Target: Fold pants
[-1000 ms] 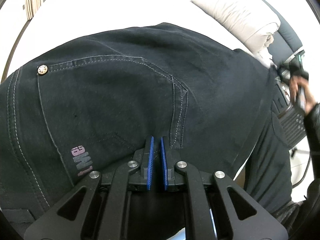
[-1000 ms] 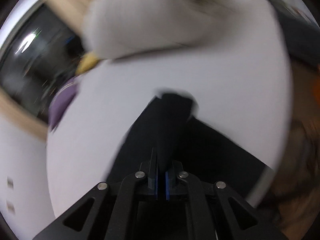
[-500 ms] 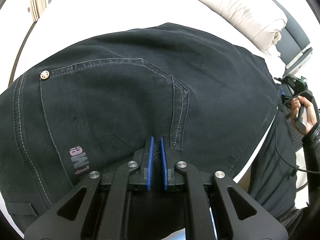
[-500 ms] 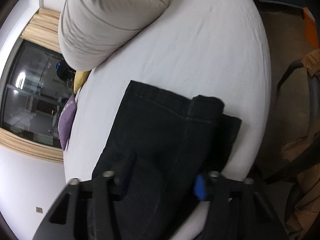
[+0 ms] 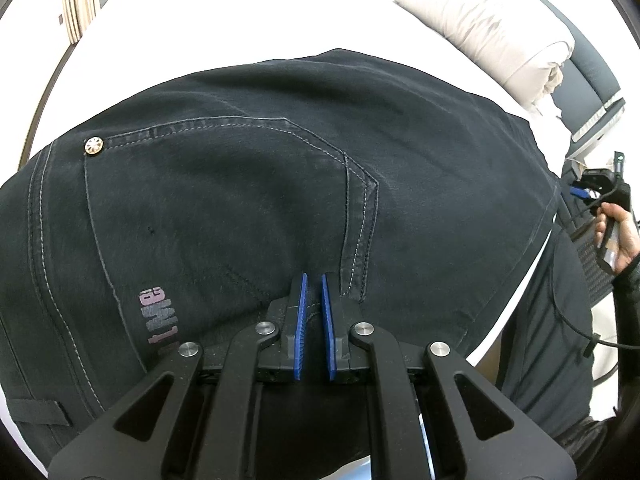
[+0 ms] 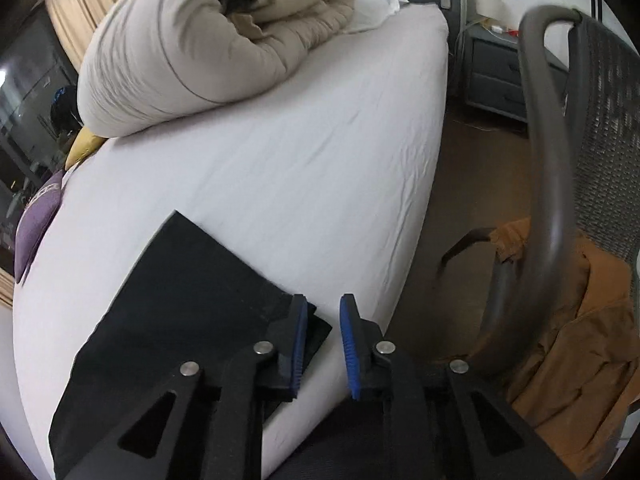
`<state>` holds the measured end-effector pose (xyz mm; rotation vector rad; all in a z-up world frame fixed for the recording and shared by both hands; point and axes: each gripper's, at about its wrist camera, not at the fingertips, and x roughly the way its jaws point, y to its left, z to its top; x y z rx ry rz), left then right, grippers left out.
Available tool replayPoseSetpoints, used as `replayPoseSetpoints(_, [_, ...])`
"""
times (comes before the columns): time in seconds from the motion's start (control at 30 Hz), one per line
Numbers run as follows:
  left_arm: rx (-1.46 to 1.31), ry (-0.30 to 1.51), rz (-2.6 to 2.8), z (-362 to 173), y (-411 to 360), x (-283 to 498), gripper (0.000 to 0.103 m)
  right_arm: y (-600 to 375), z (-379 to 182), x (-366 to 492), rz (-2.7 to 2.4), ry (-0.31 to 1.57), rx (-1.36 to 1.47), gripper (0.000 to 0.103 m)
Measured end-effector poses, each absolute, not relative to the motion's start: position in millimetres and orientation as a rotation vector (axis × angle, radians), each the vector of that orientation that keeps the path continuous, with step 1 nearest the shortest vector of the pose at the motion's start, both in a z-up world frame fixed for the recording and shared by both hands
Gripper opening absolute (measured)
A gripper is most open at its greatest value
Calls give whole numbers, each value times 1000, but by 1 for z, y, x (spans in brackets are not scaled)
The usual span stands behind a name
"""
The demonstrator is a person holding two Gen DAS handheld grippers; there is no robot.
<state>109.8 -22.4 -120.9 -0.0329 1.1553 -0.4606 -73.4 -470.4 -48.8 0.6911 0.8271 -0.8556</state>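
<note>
Left claw (image 5: 313, 280): clenched on the waist edge of the pants (image 5: 248, 200), low centre of its frame.
Right claw (image 6: 323, 304): released, pads apart with nothing between them; its jaws have just closed a little; left pad over the corner of the pants (image 6: 176, 304).
Pants: black, spread flat on the white bed (image 6: 304, 168), back pocket up.
Duvet (image 6: 192, 40): rolled, upper left.
Chair (image 6: 560, 152): right edge, beside the bed.
</note>
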Motion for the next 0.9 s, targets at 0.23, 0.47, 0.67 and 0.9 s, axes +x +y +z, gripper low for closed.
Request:
replayPoseSetpoints(0.23, [-43,1145,-461,-118,-18,108,8,-356,-41,-40,-216,886,825,24])
replayPoseSetpoints(0.47, [0,1144,-470,-112,-17,102,8,-232,-64,5,217,1060,753,24])
replayPoseSetpoints(0.67, [14,1142,-514,-109,0,80,8,-235,-110,-20,103,1250,703,0])
replayPoseSetpoints(0.9, [0,1041,-558,-76,1,73,8,-246,-66,-29,46,1220,605,6])
